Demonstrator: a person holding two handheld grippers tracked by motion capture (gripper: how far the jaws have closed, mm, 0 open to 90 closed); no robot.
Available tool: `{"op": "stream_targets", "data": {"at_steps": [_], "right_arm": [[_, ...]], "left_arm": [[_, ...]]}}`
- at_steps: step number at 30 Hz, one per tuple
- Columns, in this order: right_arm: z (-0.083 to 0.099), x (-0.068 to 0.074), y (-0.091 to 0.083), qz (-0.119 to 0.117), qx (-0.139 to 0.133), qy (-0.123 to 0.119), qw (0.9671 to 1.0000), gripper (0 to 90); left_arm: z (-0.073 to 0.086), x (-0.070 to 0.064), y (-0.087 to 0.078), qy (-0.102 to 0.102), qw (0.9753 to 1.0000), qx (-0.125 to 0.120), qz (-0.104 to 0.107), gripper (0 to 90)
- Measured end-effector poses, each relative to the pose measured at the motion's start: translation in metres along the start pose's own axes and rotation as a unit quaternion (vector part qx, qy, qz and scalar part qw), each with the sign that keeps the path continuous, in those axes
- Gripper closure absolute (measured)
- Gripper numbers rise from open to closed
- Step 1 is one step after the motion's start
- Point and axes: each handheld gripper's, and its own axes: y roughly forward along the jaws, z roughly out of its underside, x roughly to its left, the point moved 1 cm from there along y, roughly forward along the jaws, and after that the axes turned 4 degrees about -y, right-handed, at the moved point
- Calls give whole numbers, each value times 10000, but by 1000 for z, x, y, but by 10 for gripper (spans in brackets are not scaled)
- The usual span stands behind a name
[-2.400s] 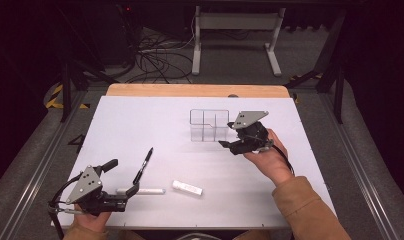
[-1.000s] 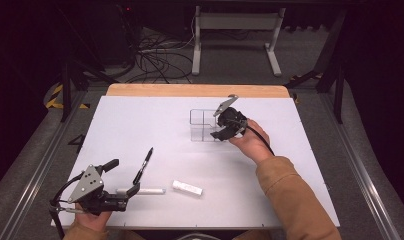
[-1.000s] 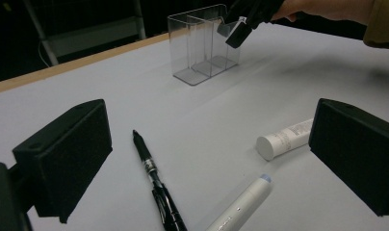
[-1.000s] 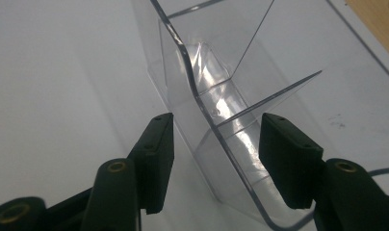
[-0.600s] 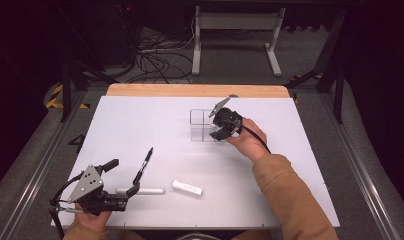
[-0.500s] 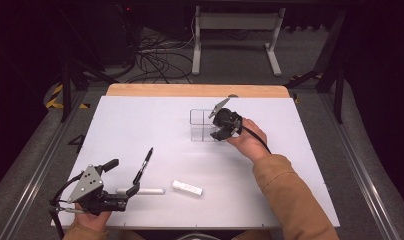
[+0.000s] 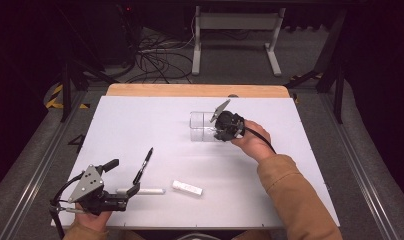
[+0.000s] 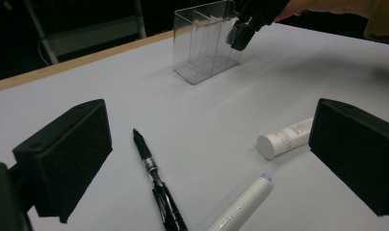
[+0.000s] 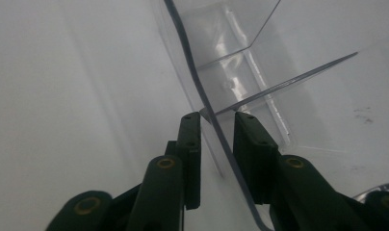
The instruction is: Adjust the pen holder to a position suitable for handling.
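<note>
A clear acrylic organizer [image 7: 202, 127] with dividers stands on the white table, right of centre and towards the far side. My right gripper [image 7: 221, 131] is at its right end. In the right gripper view the jaws [image 9: 216, 130] straddle one thin clear wall [image 9: 183, 53] and are closed to a narrow gap on it. My left gripper [image 7: 124, 176] rests near the front left edge, wide open and holding nothing. In the left gripper view a black pen [image 8: 156, 187], a white marker [image 8: 243, 202] and a white tube [image 8: 284, 138] lie between and just beyond its jaws.
The pen [image 7: 144, 165], marker [image 7: 145, 191] and tube [image 7: 187, 187] lie close together at the front of the white table top [image 7: 140, 120]. A wooden strip [image 7: 190, 90] edges the far side. Beyond it are a dark floor, cables and a metal stand.
My right gripper moved left and away from the person until it reached the organizer's right end, then stayed there for the last half second. The left gripper and loose items have not moved.
</note>
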Motion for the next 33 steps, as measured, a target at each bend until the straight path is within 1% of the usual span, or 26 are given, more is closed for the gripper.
{"op": "stream_targets", "data": {"at_steps": [1, 2, 3, 5, 6, 7, 8, 9, 10, 11, 12, 13, 14, 15, 16, 17, 18, 19, 20, 21, 24, 26, 30, 33], "right_arm": [[1, 2, -1, -33, 3, -86, 10000, 782], [2, 3, -2, -86, 7, -224, 9997, 809], [3, 4, -3, -118, -3, -325, 9994, 821], [4, 6, -5, -188, -22, -444, 9988, 853], [3, 6, -7, -266, -81, -463, 9985, 880], [3, 6, -7, -266, -81, -463, 9985, 880], [3, 5, -8, -371, -167, -420, 9983, 864], [2, 5, -9, -417, -182, -295, 9985, 871], [2, 7, -10, -294, -172, -495, 9982, 882], [2, 9, -11, -330, -206, -530, 9978, 882], [1, 9, -13, -411, -231, -481, 9977, 882], [-1, 11, -15, -452, -282, -517, 9972, 882], [-1, 11, -15, -452, -282, -517, 9972, 882], [-2, 14, -18, -456, -358, -590, 9966, 882], [-7, 21, -25, -581, -553, -727, 9941, 882], [-9, 24, -27, -643, -616, -783, 9929, 882], [-11, 28, -30, -711, -667, -860, 9915, 882], [-13, 32, -31, -755, -683, -967, 9901, 882], [-13, 32, -31, -755, -683, -967, 9901, 882], [-16, 40, -32, -894, -651, -1200, 9866, 881], [-18, 50, -30, -1042, -559, -1362, 9836, 881], [-19, 55, -28, -1144, -520, -1483, 9809, 881], [-20, 64, -26, -1342, -528, -1718, 9745, 881], [-21, 69, -24, -1385, -493, -1767, 9732, 881]], "left_arm": [[0, 0, 0, 0, 10000, 0, 0, 20], [0, 0, 0, 7, 10000, 0, -3, 20], [0, 0, 0, 9, 10000, -2, -5, 20], [0, -1, 0, -7, 10000, 10, 5, 20], [0, 0, 0, 50, 10000, 23, 3, 21], [0, 0, 0, 50, 10000, 23, 3, 21], [0, 0, 0, 45, 10000, 18, 1, 21], [-1, 0, 0, 67, 10000, 26, -4, 20], [-1, 0, 0, 47, 10000, 33, 5, 21], [0, 0, 0, 42, 10000, 16, 5, 21], [0, 0, 0, 64, 10000, 17, -4, 21], [0, 0, 0, 64, 10000, 17, -4, 21], [0, 0, 0, 44, 10000, 16, -1, 21], [0, -1, 1, -50, 10000, 0, 15, 20], [0, -1, 1, -51, 10000, 5, 19, 21], [0, -1, 1, -51, 10000, 5, 19, 20], [0, 0, 1, -7, 10000, 9, 11, 21], [0, -1, 1, 2, 10000, 10, 13, 21], [0, -1, 1, 2, 10000, 10, 13, 21], [0, -1, 1, 3, 10000, 1, 9, 21], [0, -1, 1, 9, 10000, 5, 6, 21], [0, 0, 1, 42, 10000, 11, 7, 21], [0, 0, 1, 17, 10000, 21, 10, 21], [0, 0, 1, 48, 10000, 24, 9, 21]]}}
